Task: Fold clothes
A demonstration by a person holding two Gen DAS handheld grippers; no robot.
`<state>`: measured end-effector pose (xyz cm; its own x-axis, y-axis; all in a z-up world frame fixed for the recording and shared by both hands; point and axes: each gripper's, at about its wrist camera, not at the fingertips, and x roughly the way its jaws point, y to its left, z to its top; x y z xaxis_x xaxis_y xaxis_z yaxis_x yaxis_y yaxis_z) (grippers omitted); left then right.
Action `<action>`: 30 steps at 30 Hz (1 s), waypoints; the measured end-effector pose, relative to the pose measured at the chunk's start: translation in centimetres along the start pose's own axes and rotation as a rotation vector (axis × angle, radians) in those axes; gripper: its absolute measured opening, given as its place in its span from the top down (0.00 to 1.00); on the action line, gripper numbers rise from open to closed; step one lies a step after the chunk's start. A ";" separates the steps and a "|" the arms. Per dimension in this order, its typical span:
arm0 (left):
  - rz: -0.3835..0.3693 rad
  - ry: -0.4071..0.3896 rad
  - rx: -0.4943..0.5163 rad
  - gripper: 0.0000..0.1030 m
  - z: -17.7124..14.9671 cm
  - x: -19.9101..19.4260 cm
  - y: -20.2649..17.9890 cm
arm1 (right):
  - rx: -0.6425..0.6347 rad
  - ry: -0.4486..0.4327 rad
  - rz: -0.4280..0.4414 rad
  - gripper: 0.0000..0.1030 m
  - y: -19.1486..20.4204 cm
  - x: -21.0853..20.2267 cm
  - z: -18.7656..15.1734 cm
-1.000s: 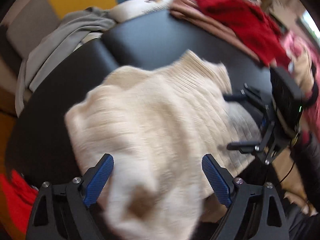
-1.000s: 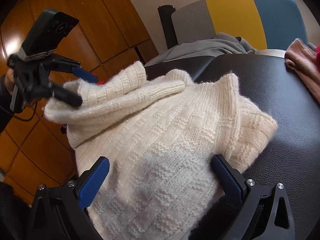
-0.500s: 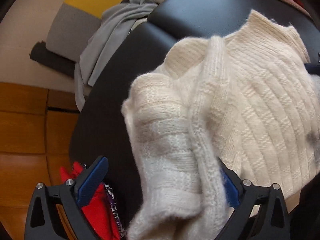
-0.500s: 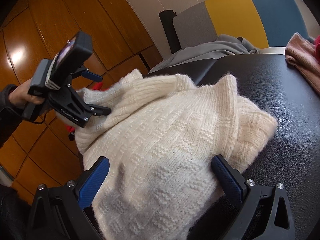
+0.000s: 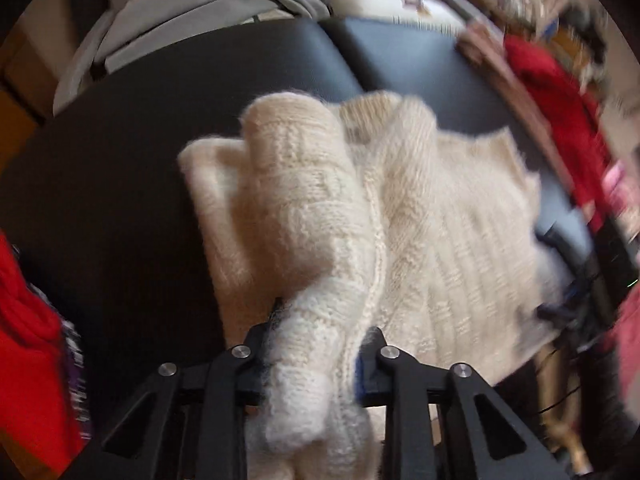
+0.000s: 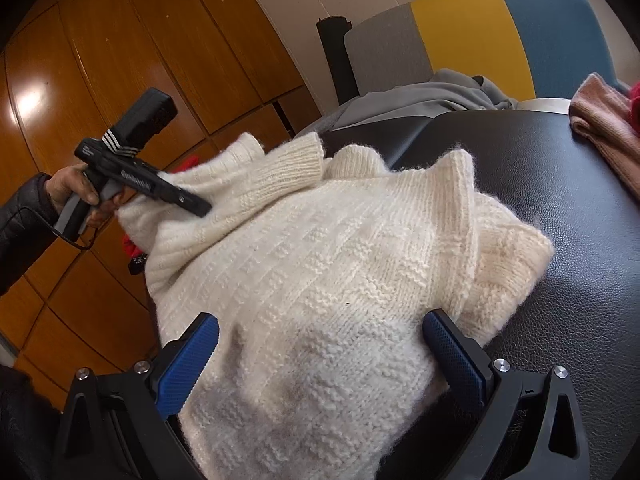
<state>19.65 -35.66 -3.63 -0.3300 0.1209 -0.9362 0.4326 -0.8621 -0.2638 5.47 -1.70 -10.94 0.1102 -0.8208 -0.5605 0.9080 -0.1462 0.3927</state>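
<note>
A cream knitted sweater [image 5: 448, 224] lies bunched on the black padded table [image 5: 100, 184]. My left gripper [image 5: 316, 344] is shut on a rolled sleeve [image 5: 296, 184] of it, near the table's left side. In the right wrist view the sweater [image 6: 340, 260] fills the middle, and my right gripper [image 6: 320, 344] stands open with its blue pads on either side of the knit. The left gripper [image 6: 196, 208] shows there too, held by a person's hand [image 6: 76, 192] at the sweater's far corner. The right gripper [image 5: 568, 308] appears blurred in the left wrist view.
A grey garment [image 6: 432, 96] hangs over the table's far end by a grey, yellow and blue chair back [image 6: 460, 40]. A brown garment [image 6: 600, 128] and a red one [image 5: 560, 100] lie along the far right. Red clothes [image 5: 24, 340] sit below the left edge. Wooden cabinets [image 6: 120, 40] stand behind.
My left gripper, open before, has shut on the sweater's sleeve and swung round over the table. The right gripper has stayed open in the same spot.
</note>
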 end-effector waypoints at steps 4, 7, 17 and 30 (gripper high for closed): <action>-0.381 -0.193 -0.160 0.77 -2.9 -3.1 3.1 | -0.014 0.014 -0.026 0.00 0.3 0.2 0.1; -0.601 -0.295 -0.183 0.77 -4.9 -4.0 2.7 | -0.014 0.016 -0.038 0.00 0.3 0.3 0.1; -0.943 -0.313 -0.135 0.78 -0.3 -0.9 -3.1 | -0.015 0.024 -0.077 0.00 0.5 0.6 0.1; -0.868 -0.177 -0.211 0.61 -3.1 3.9 -8.6 | -0.016 0.025 -0.055 0.00 0.4 -0.2 0.0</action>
<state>17.21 -26.28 -5.76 -0.7279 0.5930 -0.3443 0.1112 -0.3935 -0.9126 5.77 -1.56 -10.67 0.0696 -0.7977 -0.5990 0.9192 -0.1821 0.3493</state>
